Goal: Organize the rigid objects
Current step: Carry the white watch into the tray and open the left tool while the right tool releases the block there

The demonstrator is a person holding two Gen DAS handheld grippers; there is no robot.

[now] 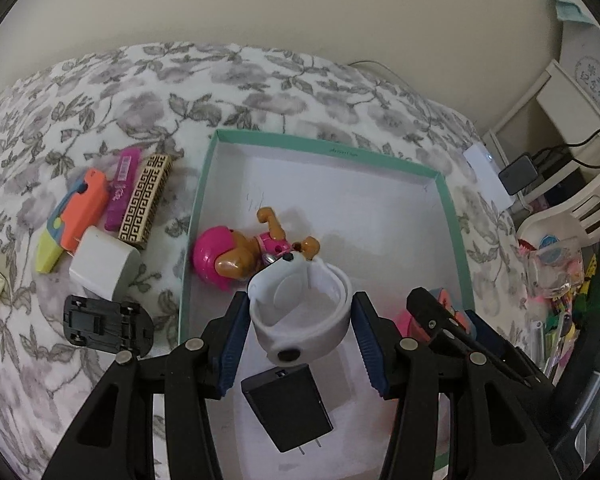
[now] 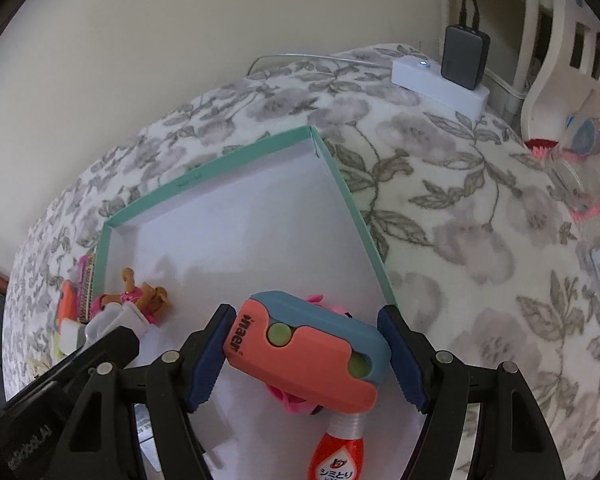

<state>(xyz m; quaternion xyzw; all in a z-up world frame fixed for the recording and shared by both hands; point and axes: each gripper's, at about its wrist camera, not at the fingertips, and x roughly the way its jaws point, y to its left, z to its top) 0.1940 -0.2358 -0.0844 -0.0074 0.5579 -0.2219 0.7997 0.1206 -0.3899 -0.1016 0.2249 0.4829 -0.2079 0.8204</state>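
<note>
A shallow teal-rimmed box [image 1: 452,216] with a white floor lies on the flowered bedspread; it also shows in the right wrist view [image 2: 340,184]. My left gripper [image 1: 300,332] is shut on a white curled wristband [image 1: 300,316] above the box. A pink-and-brown toy dog [image 1: 244,252] and a black plug adapter [image 1: 288,408] lie in the box. My right gripper [image 2: 306,354] is shut on a coral-and-blue case [image 2: 308,348] over the box's near right part. A red-orange bottle [image 2: 336,452] and a pink item [image 2: 296,400] lie below it.
Left of the box lie an orange-and-yellow toy [image 1: 72,216], a magenta bar [image 1: 122,188], a gold patterned case [image 1: 146,200], a white charger cube [image 1: 104,268] and a black clip mount [image 1: 108,324]. A white power strip [image 2: 440,84] with a dark adapter sits far right.
</note>
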